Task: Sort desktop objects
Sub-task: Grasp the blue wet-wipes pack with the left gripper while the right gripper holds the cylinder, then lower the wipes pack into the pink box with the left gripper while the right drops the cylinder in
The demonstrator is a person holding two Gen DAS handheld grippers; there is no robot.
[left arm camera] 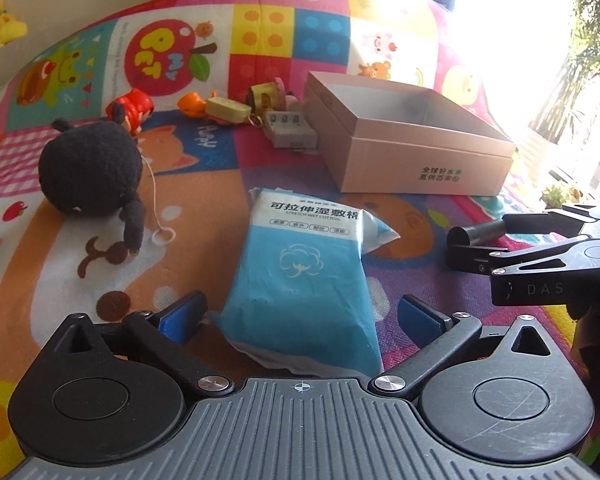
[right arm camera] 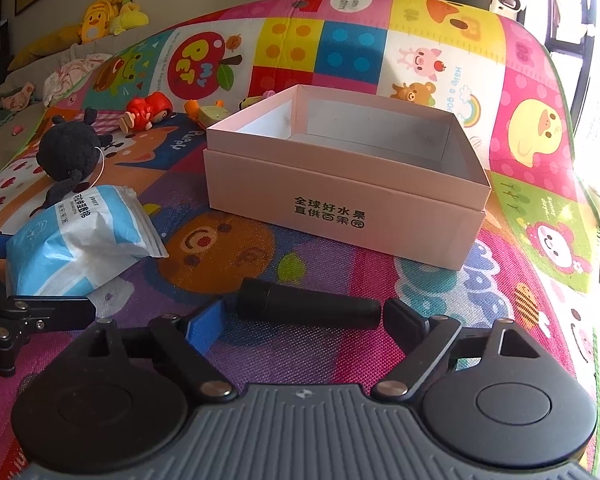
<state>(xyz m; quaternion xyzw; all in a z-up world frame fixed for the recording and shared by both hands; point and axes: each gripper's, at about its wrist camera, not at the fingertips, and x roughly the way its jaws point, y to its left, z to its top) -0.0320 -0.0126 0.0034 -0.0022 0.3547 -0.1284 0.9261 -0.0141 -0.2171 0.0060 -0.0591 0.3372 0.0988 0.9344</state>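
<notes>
While the left wrist view looks down over a bright patchwork play mat (left arm camera: pixel 300 184), the left claw (left arm camera: pixel 300 316) stands spread wide, its blue pads on either side of the near end of a blue pack of wet cotton pads (left arm camera: pixel 304 276) without pressing on it. The pack lies flat on the mat, just in front of the open pink box (left arm camera: pixel 424 160). Left of the box, a grey battery charger (left arm camera: pixel 290 132) lies almost against its wall, and beyond that a cluster of small toys (left arm camera: pixel 224 110). Further left of the box sits a black plush toy (left arm camera: pixel 90 172). To the right, in front of the box's near corner, the right claw (left arm camera: pixel 476 246) reaches in with a black cylinder (left arm camera: pixel 476 232) between its fingers.

In the right wrist view, the pink box (right arm camera: pixel 340 204) sits straight ahead, its inside bare. In front of it the black cylinder (right arm camera: pixel 308 308) lies crosswise on the mat between the fingers of the right claw (right arm camera: pixel 302 318). That claw is spread; whether its pads touch the cylinder's ends cannot be told. Left of the box lies the blue pack (right arm camera: pixel 80 244), with the plush (right arm camera: pixel 74 152) behind it.
</notes>
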